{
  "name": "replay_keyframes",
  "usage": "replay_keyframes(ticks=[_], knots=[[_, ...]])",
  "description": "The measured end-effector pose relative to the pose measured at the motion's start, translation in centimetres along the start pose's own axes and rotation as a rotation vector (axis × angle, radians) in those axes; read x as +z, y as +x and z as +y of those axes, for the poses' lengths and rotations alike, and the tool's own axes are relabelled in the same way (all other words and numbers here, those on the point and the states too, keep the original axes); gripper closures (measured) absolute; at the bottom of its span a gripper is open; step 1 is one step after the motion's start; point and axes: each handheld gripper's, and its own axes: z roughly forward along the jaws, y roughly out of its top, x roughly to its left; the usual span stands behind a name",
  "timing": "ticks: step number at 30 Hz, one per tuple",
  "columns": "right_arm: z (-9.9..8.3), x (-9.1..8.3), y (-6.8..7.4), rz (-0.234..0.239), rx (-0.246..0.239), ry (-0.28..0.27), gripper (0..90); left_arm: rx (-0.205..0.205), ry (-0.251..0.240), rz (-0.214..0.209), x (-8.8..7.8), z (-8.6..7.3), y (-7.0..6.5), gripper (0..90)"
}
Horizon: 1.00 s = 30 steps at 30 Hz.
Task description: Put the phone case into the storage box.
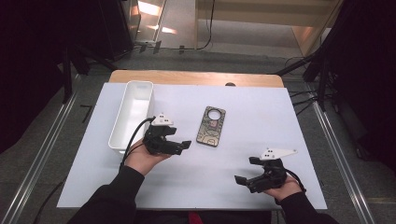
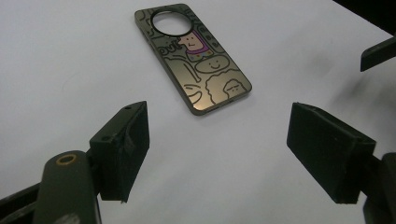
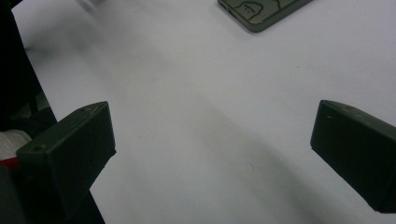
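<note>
Left hand-held gripper (image 2: 217, 154) agape; phone case (image 2: 192, 56) cartoon faces, lettering unreadable.

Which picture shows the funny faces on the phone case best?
The left gripper view: the phone case lies whole and close there, so its doodled faces and round camera hole are plain. The high view shows the whole case too, but small, with the drawings hard to read. The right gripper view catches just one corner at the top edge.

The phone case (image 1: 211, 126) lies on the table (image 1: 261, 116), right of the tray (image 1: 132, 114).
</note>
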Motion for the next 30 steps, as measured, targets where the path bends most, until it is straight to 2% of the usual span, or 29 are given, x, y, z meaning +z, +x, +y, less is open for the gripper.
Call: replay_keyframes(ticks=[17,21,30], knots=[[0.0,0.0,0.0,0.001,0.002,0.002,0.0,-0.051,-0.006,0.021,1.9,1.0,0.3,21.3],[0.0,0.0,0.0,0.002,0.001,0.004,0.0,-0.043,0.007,0.023,2.4,1.3,0.3,21.3],[0.0,0.0,0.0,0.002,0.001,0.004,0.0,-0.053,-0.004,0.029,3.7,2.2,0.3,21.3]])
